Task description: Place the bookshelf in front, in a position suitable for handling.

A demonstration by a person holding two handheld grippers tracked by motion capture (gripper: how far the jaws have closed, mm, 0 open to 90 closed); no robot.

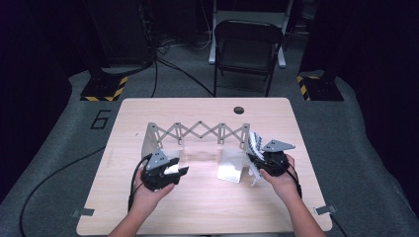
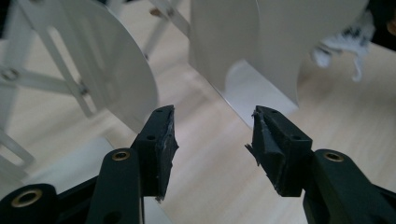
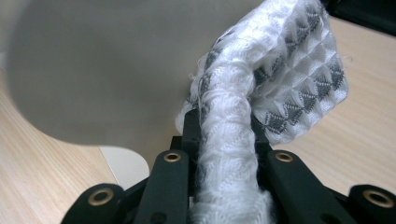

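A white folding scissor rack (image 1: 197, 132) stands across the middle of the table, with a curved white end plate (image 1: 149, 143) at its left and another (image 1: 232, 167) at its right. My left gripper (image 1: 175, 173) hangs just in front of the left plate. Its jaws (image 2: 212, 135) are open with nothing between them, and they point across bare table toward the right plate (image 2: 261, 42). My right gripper (image 1: 254, 160) is shut on a white-and-grey knitted cloth (image 1: 255, 141). The cloth (image 3: 289, 70) runs up between the jaws (image 3: 224, 126) and flops over beside the right plate (image 3: 93, 70).
The pale wooden table (image 1: 207, 207) has a round cable hole (image 1: 239, 109) near its far edge. A black folding chair (image 1: 247, 47) stands on the floor beyond it. Cables trail from both grippers off the near edge.
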